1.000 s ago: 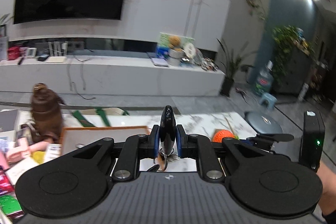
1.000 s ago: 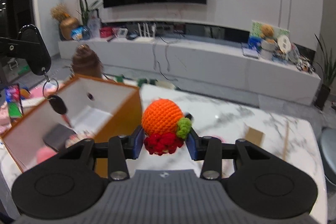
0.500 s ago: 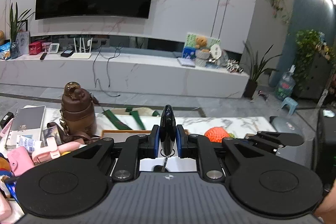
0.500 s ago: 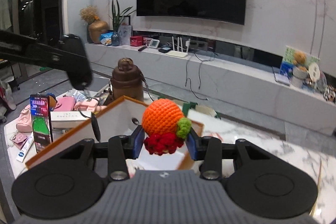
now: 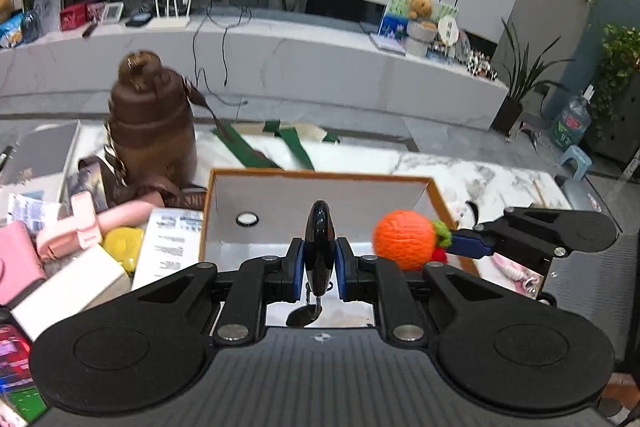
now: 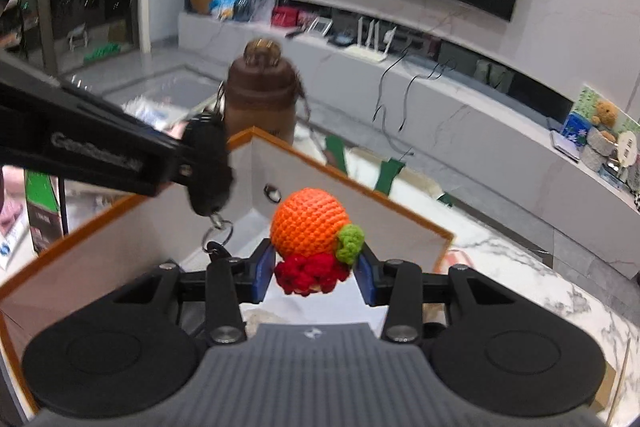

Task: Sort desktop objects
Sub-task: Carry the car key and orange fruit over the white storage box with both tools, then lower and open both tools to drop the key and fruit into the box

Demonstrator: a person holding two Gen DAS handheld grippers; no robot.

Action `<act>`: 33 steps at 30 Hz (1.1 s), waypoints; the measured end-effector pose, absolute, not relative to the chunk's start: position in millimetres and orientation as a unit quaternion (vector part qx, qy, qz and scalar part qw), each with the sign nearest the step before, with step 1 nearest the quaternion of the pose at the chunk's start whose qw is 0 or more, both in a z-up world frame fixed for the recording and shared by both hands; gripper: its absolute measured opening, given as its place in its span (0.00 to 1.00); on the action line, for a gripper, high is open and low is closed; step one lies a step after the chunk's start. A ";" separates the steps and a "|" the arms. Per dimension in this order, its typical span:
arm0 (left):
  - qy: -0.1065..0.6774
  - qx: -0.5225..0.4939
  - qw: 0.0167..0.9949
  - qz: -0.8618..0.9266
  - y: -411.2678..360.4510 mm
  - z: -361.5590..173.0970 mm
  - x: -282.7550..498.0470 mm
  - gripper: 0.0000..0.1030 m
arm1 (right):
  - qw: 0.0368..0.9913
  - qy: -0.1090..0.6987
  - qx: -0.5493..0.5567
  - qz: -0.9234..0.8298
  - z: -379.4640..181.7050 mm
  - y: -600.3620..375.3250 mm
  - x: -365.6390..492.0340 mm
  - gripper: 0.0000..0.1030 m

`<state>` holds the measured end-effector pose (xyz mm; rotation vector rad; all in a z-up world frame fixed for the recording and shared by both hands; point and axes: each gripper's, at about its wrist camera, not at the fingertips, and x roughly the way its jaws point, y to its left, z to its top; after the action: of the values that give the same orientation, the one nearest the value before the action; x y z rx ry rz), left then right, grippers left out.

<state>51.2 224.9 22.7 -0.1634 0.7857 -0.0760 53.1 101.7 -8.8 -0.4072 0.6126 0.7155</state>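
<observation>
Box (image 5: 320, 183): orange-rimmed, white inside, open, on the bench.
Left tongs (image 5: 318, 269): clamped on a black fob (image 5: 319, 247) over the box; key ring dangles below. Hard, slick, light; best held by its flat sides.
Right tongs (image 6: 316, 269): pinching a crochet ball (image 6: 308, 227) above the box. Soft, light, squashes; hold across the middle.
Bottle (image 5: 152, 123): behind the box.
Writing: none legible.

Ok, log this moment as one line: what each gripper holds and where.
left gripper: shut on black key fob | right gripper: shut on crochet orange | both over open box | nothing released yet
</observation>
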 end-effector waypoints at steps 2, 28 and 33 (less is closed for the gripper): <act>0.393 -0.069 0.917 -0.027 224.9 14.7 57.1 0.17 | 0.866 0.301 -0.207 0.342 -14.3 108.1 56.7 0.43; 0.442 -0.067 0.895 0.016 229.6 -14.0 71.4 0.66 | 0.837 0.337 -0.264 0.341 -45.3 121.2 61.0 0.51; 0.441 -0.068 0.895 0.023 227.7 -9.9 69.4 0.67 | 0.842 0.335 -0.238 0.350 -39.9 114.5 60.4 0.56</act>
<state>69.4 227.7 -9.9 -0.1407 0.9139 0.0473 60.4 114.5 -39.9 -0.5021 0.7070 0.7391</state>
